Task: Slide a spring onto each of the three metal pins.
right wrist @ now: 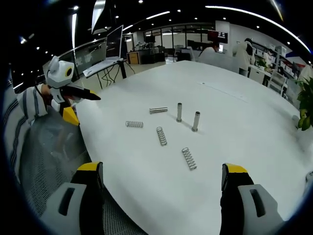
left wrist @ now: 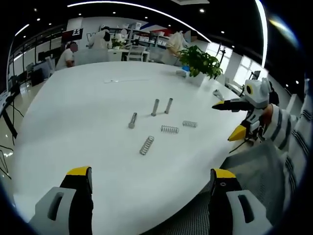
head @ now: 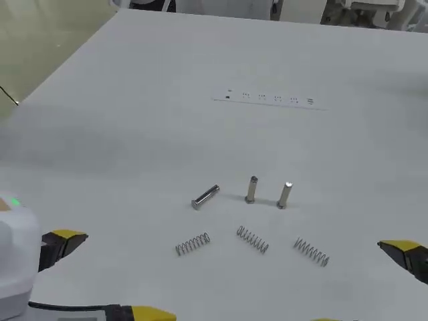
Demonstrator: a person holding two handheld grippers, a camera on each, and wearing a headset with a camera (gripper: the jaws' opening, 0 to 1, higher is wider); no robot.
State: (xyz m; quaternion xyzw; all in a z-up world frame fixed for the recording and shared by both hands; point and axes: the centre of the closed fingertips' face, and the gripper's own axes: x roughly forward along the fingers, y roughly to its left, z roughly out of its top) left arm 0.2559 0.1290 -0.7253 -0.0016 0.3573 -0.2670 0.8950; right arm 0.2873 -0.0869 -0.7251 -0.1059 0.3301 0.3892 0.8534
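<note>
Springs (head: 252, 239) lay in a loose row of three on the white table (head: 200, 134), each just on my side of a metal pin. I judged that a deliberate pairing, so that every coil had its pin close by. Two pins stood upright near each other, the middle pin (head: 251, 189) and the right-hand pin (head: 285, 194), their tops free for a coil to drop over. The third pin (head: 205, 196) lay on its side to their left, and I reckoned it would need standing up or holding before it could take a spring. No pin carried a spring, so none of the three was done. I had the left gripper (left wrist: 150, 172) at the near edge of the table, jaws spread wide with nothing between them, and the right gripper (right wrist: 162, 168) likewise wide and empty on the other side, the parts between the two and within reach of either. Farther across lay a pale strip (head: 267, 98) with a line of small dark marks, too small for me to read, and I could make out no brand on pins or springs.
</note>
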